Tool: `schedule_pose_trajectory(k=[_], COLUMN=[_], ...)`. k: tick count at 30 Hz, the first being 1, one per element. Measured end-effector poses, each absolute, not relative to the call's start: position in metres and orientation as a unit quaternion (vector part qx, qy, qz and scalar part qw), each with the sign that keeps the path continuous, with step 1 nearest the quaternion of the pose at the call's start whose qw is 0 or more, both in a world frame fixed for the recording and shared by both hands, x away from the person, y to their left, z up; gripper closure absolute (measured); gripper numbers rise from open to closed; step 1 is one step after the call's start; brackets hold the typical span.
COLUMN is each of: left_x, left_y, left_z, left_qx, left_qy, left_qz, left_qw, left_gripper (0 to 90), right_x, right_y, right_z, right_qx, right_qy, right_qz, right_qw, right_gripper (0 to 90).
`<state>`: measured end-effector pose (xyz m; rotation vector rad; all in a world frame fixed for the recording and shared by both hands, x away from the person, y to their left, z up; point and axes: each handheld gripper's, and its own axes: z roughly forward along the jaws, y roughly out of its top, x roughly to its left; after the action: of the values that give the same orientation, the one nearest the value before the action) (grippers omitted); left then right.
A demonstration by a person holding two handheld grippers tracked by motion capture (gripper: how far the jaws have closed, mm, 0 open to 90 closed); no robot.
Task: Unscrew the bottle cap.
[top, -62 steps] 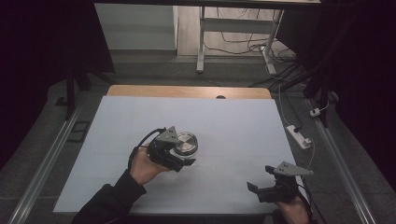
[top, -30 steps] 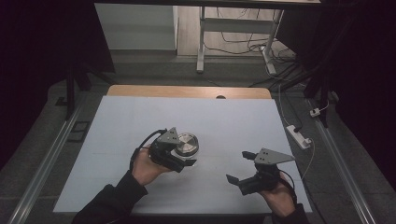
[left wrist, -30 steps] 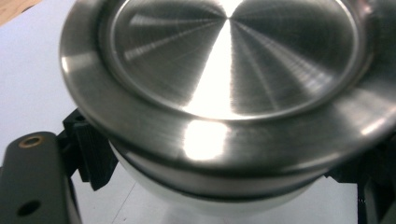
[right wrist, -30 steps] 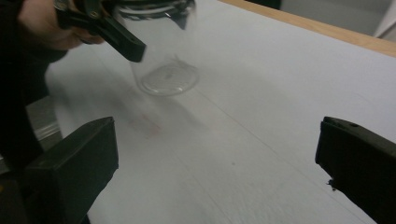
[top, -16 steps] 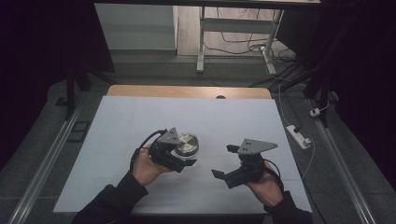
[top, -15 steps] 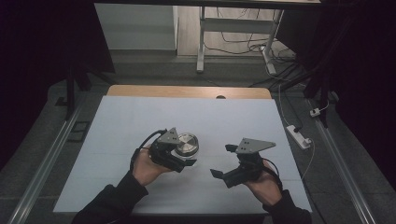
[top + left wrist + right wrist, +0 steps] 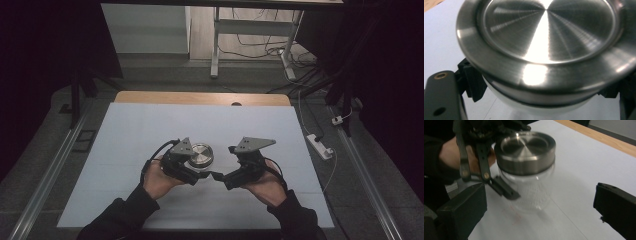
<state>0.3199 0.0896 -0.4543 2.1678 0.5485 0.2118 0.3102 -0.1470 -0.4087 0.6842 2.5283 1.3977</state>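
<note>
The left hand-held gripper [image 7: 196, 174] is clamped on a clear glass jar [image 7: 530, 192], one black jaw on each side of the body just beneath the lid; in the left gripper view the jaw pads press the jar's flanks under the rim. The jar stands upright on the worktop [image 7: 130, 130], near the front middle of the pale sheet that covers it, and it wears a brushed steel lid [image 7: 546, 37] that sits flat and closed on top. The person's left hand [image 7: 159, 178] holds that tool from behind, sleeve dark.

The right hand-held gripper [image 7: 220, 176] points leftward at the jar with its jaws spread wide apart, holding nothing; in its own view the two black jaws stand on either side of the jar, close to it but not touching. The right hand [image 7: 267, 186] grips it near the front edge.

A strip of bare wood [image 7: 200, 98] shows along the far side of the worktop
</note>
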Motion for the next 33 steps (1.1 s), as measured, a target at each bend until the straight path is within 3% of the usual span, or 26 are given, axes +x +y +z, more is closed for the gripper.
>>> schedule_pose_trajectory(k=[11, 16, 21, 29, 33], left_x=[0.319, 0.319, 0.319, 0.318, 0.318], left_y=[0.085, 0.083, 0.082, 0.085, 0.089], left_z=[-0.457, -0.458, -0.457, -0.453, -0.449], left_qx=[0.871, 0.871, 0.872, 0.875, 0.877], left_qy=[0.224, 0.228, 0.226, 0.204, 0.172], left_qz=[0.083, 0.081, 0.076, 0.062, 0.044], left_qw=[0.429, 0.427, 0.428, 0.435, 0.447], left_gripper=[15.4, 15.4, 15.4, 15.4, 15.4], right_x=[0.321, 0.326, 0.327, 0.328, 0.330], right_y=[-0.116, -0.104, -0.093, -0.095, -0.099], right_z=[-0.406, -0.407, -0.411, -0.409, -0.405], right_qx=[0.235, 0.240, 0.222, 0.198, 0.160], right_qy=[0.849, 0.850, 0.858, 0.861, 0.864], right_qz=[0.467, 0.463, 0.455, 0.463, 0.474], right_qw=[0.072, 0.072, 0.083, 0.078, 0.051], right_gripper=[0.0, 5.9, 18.3, 19.0, 19.3])
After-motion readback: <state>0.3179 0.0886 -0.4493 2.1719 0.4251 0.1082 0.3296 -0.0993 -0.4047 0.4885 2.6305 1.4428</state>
